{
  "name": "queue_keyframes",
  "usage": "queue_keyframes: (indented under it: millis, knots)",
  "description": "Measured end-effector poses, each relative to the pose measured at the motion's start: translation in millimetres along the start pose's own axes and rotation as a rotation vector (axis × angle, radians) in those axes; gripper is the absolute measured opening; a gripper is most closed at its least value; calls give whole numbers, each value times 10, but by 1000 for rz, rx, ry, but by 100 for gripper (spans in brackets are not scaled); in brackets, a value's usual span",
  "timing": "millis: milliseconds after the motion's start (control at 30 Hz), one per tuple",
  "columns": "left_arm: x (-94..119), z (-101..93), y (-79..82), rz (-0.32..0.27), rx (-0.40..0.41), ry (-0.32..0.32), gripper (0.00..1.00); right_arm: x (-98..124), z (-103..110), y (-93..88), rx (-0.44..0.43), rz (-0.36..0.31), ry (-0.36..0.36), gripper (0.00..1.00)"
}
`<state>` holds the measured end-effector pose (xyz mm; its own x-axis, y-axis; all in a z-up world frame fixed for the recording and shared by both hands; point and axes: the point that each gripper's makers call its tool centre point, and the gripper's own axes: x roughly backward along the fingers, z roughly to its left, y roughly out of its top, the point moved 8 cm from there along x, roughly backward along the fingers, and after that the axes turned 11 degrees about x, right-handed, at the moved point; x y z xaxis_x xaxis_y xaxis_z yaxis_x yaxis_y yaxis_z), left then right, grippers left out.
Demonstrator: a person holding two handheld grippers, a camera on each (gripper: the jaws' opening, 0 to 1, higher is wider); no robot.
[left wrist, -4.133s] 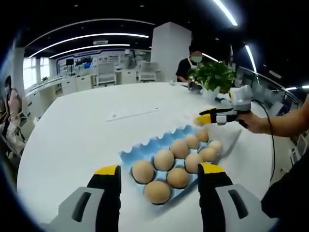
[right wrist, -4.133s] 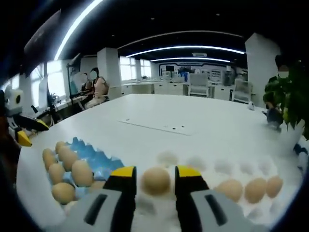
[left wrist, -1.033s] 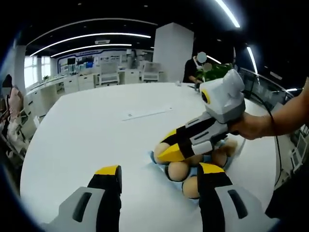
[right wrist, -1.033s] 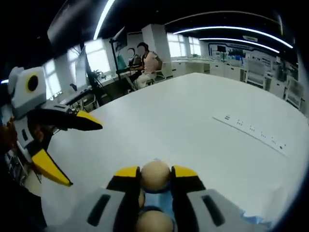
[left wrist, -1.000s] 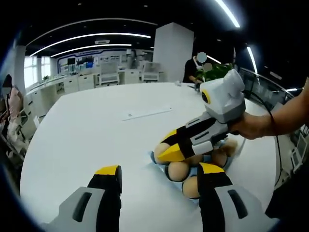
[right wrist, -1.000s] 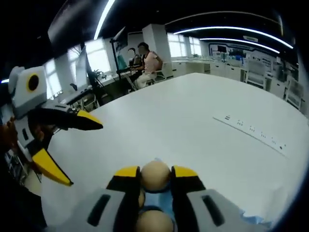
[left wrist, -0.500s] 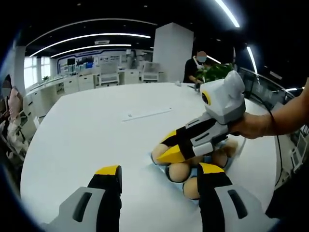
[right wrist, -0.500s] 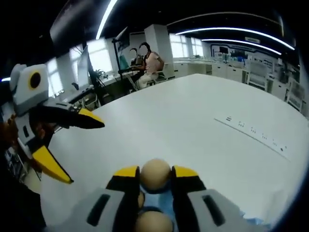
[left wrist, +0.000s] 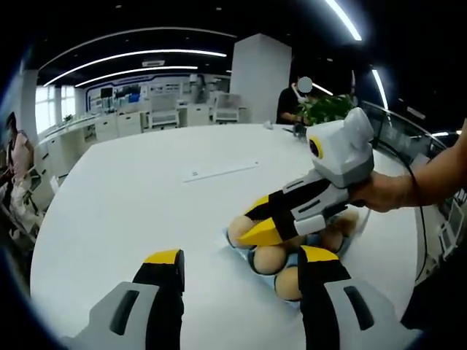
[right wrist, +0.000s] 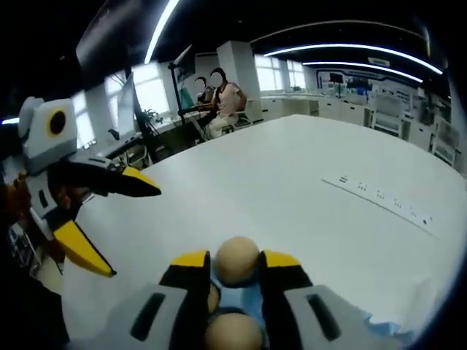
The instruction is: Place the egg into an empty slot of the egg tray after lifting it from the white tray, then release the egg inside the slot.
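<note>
Right gripper (right wrist: 237, 271) clenched on egg (right wrist: 238, 260) above blue egg tray (left wrist: 241, 248); left gripper (left wrist: 241, 266) released, hovering over counter (left wrist: 146, 197)

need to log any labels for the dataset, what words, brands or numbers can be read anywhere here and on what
None can be read.
Thin white strip lying flat on the white round table: small dark marks, also seen in the right gripper view, too small to read.
Blue-framed wall panel at the far end of the room: blurred, unreadable.
Brown eggs and yellow-tipped right gripper: no visible markings.
</note>
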<state>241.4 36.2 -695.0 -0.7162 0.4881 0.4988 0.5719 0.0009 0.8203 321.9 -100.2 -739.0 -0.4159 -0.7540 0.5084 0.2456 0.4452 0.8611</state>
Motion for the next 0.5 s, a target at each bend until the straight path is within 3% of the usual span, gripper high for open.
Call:
queue_keyframes:
  millis: [267,500]
  knots:
    - [-70,-9,1,12,4,-10,62,44,-42,-20,-14,-25,-8,26]
    - [-87,-16,47,11,-3,-11,62,332,-147,-51,-64,-70,-63,26]
